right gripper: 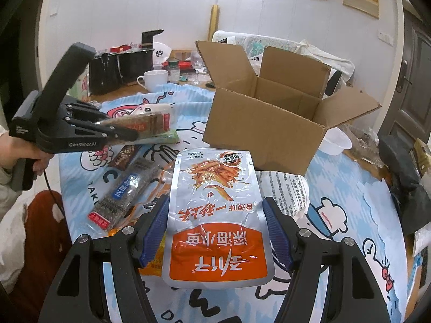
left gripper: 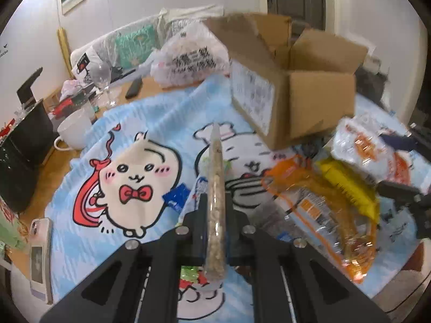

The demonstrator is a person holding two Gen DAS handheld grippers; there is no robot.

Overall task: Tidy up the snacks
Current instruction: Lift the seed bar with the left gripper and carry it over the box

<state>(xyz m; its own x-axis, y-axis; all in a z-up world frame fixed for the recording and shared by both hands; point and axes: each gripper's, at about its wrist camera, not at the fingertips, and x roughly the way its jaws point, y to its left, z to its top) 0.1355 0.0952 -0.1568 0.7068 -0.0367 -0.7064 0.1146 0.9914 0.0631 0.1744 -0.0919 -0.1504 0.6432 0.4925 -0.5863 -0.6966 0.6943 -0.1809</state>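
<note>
A person's left gripper (left gripper: 215,210) is clamped on a slim clear packet of grain bars (left gripper: 215,188), seen edge-on in the left wrist view and lifted clear of the cartoon-printed blue cloth (left gripper: 150,123) that covers the desk; in the right wrist view the same packet juts from the left gripper toward the open cardboard box (right gripper: 264,123), well short of its near-left corner. The right gripper (right gripper: 215,231) has its blue-padded fingers (right gripper: 153,234) at either edge of a silver-and-orange snack pouch (right gripper: 215,215), which points at the box's front wall; whether the pads actually press it cannot be told. To the left of that pouch, in front of the box, a clear packet with a blue label (right gripper: 126,191) and other wrapped snacks lie on the cloth. A white mug (right gripper: 155,79) stands beyond the box's left side.
</note>
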